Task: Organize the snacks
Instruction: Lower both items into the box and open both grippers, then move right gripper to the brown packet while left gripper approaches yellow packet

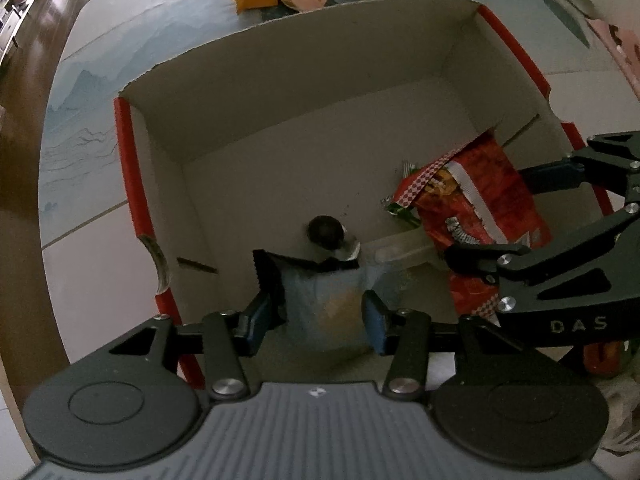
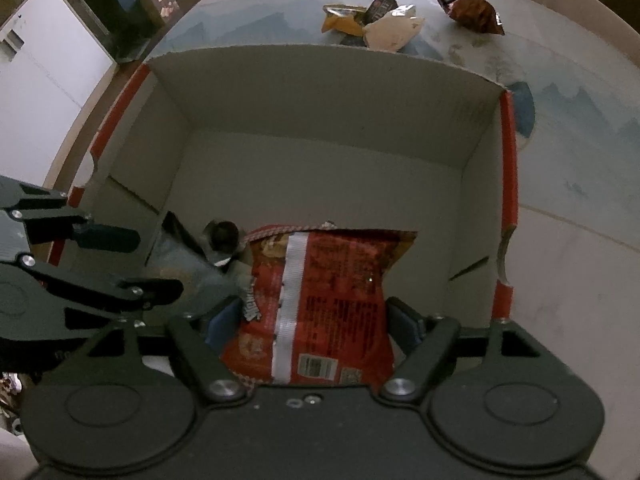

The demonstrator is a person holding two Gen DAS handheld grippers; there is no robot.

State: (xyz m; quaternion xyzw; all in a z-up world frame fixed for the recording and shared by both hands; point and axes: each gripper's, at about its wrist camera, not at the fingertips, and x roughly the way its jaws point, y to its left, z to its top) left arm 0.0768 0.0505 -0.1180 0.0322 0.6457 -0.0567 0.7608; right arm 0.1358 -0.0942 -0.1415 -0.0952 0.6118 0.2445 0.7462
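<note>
- The left claw (image 1: 324, 320) hangs over the lower part of the cardboard box (image 1: 320, 80), its blue pads on either side of a pale blue snack bag (image 1: 324, 304); whether they still press it cannot be told.
- The right claw (image 2: 316, 320) stands wide, and its pads seem just clear of the red chip bag (image 2: 332, 292) lying in the box's lower right.
- Both bags look light, soft and crinkly, with slippery foil; the crimped end seam is probably the surest place to pinch.
- A dark round item (image 1: 325, 233) lies in the box between them.
- Counted in the right wrist view: four packets (image 2: 390, 26) sit loose on the table (image 2: 560, 220) in the upper part of the frame beyond the box.
</note>
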